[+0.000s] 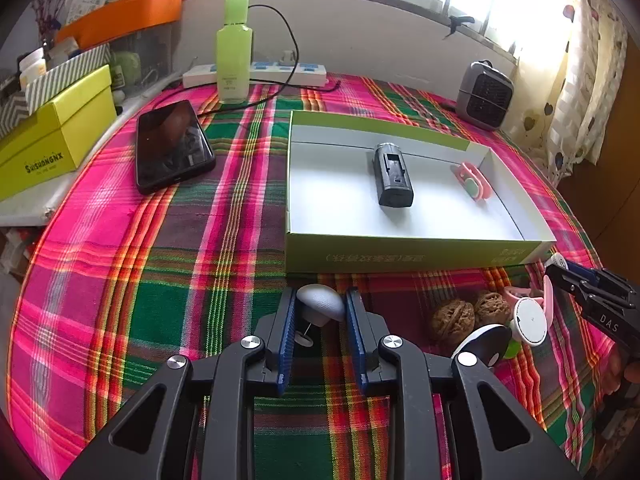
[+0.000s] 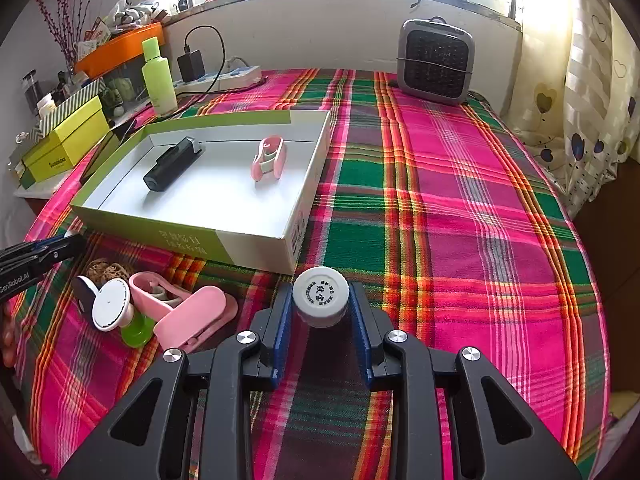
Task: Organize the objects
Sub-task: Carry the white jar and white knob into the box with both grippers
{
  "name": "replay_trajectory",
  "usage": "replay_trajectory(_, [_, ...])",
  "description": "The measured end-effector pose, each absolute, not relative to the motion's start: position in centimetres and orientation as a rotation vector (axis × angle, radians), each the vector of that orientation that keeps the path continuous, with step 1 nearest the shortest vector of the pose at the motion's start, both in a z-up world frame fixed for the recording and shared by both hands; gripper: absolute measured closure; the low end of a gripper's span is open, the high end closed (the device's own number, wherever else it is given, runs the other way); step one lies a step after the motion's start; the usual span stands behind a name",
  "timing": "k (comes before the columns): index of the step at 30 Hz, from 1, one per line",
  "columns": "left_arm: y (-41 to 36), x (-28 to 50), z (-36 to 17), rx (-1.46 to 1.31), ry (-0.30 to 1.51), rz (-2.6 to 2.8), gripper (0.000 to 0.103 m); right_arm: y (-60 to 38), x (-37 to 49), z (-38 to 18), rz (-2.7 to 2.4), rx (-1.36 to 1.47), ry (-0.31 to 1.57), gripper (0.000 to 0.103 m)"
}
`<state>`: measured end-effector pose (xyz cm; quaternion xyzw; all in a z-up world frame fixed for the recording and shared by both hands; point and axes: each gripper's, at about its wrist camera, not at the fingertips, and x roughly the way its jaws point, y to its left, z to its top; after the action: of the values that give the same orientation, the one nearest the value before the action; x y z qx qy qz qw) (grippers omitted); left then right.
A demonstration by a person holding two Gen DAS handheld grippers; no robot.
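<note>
In the left wrist view my left gripper (image 1: pixel 320 310) is shut on a small white mushroom-shaped knob (image 1: pixel 320 302), just in front of the open green-and-white box (image 1: pixel 400 246). In the right wrist view my right gripper (image 2: pixel 320 300) is shut on a white round-capped jar (image 2: pixel 320 294), near the box's (image 2: pixel 248 240) front corner. A black device (image 1: pixel 392 174) and a pink clip (image 1: pixel 474 182) lie inside the box. On the cloth between the grippers lie two walnuts (image 1: pixel 452 320), a white disc (image 2: pixel 112 304), a pink clip (image 2: pixel 188 308) and a green piece (image 2: pixel 136 330).
A black phone (image 1: pixel 172 146), a green bottle (image 1: pixel 234 52) and a power strip (image 1: pixel 256 74) sit at the back left, beside a yellow box (image 1: pixel 52 136). At the back right stands a grey heater (image 2: pixel 436 60). Plaid cloth stretches to the right of the box.
</note>
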<state>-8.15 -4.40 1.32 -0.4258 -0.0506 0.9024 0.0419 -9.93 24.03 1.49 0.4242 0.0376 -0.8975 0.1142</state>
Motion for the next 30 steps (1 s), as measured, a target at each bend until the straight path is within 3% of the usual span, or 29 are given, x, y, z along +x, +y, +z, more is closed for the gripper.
replay_trajectory(30, [-3.8, -6.5, 2.9, -1.251, -0.125, 2.762, 0.081, 23.0, -7.5, 3.7, -2.631, 1.162, 0.09, 0.074])
